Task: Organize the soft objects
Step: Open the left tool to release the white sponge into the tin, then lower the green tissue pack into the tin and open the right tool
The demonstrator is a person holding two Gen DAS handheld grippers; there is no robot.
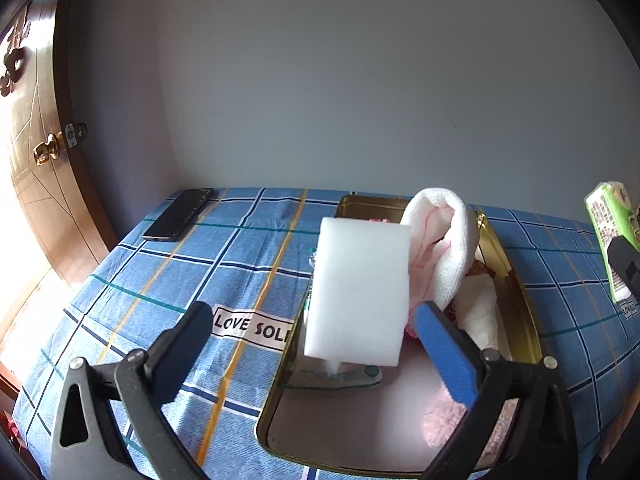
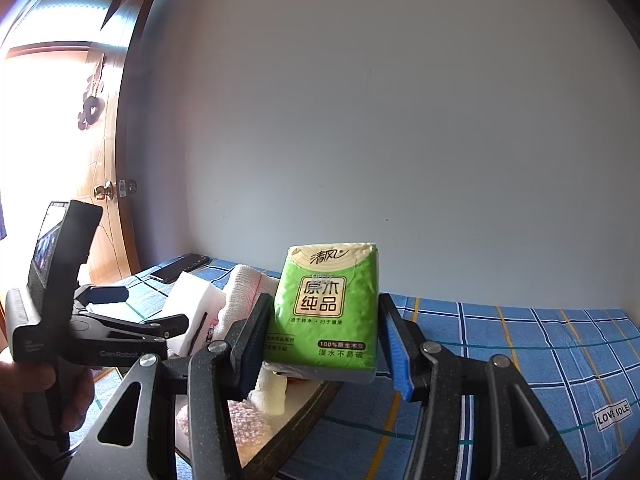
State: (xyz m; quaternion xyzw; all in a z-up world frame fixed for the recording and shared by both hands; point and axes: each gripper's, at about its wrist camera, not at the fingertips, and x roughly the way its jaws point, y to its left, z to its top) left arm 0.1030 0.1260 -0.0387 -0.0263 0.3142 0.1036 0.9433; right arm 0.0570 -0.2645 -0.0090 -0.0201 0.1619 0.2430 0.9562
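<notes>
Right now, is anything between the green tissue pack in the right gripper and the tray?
Yes. The left gripper hovers open over the tray, and the white sponge and rolled towel already fill its far part. The tissue pack has free space only at the near end.

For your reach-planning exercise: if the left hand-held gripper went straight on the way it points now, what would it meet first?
Most likely the white sponge block, standing in the gold tray between the open left hand-held gripper fingers; depth is unclear.
</notes>
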